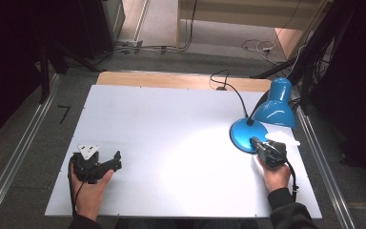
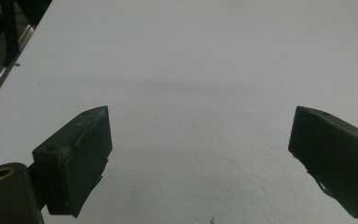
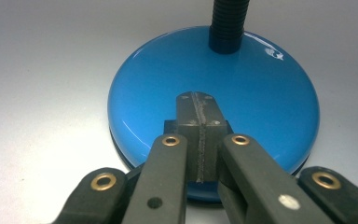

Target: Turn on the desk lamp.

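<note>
right gripper (image 3: 199,108) is down on the base (image 3: 158,84) of the blue lamp (image 1: 271,112), jaws pressed flat together with nothing between them, tips resting on the near part of the blue disc. looks like a press, a closed-tip poke at the base, most likely going for a switch there, though i can't make out any button under the tips. the lamp is lit, with a bright pool spilling across the white table (image 1: 171,124) to its left.

the lamp stands at the far right of the table, shade (image 1: 275,109) tipped over the base and close to the right edge, cord (image 1: 228,86) running off toward the back. in the high view the right gripper (image 1: 257,142) comes in from the near side, hand (image 1: 276,174) behind it.

left gripper (image 2: 200,140) is parked well apart on the near left, jaws wide open, holding nothing, bare table in front of it; from above the left gripper (image 1: 116,160) sits low over the surface.

next move, i'd say: if the press is done, lift straight up and back toward the near edge. careful there, the shade hangs just beside and above the gripper, and the table edge is close on the right, so the safe way out is back and left. plenty of open table through the middle.
</note>
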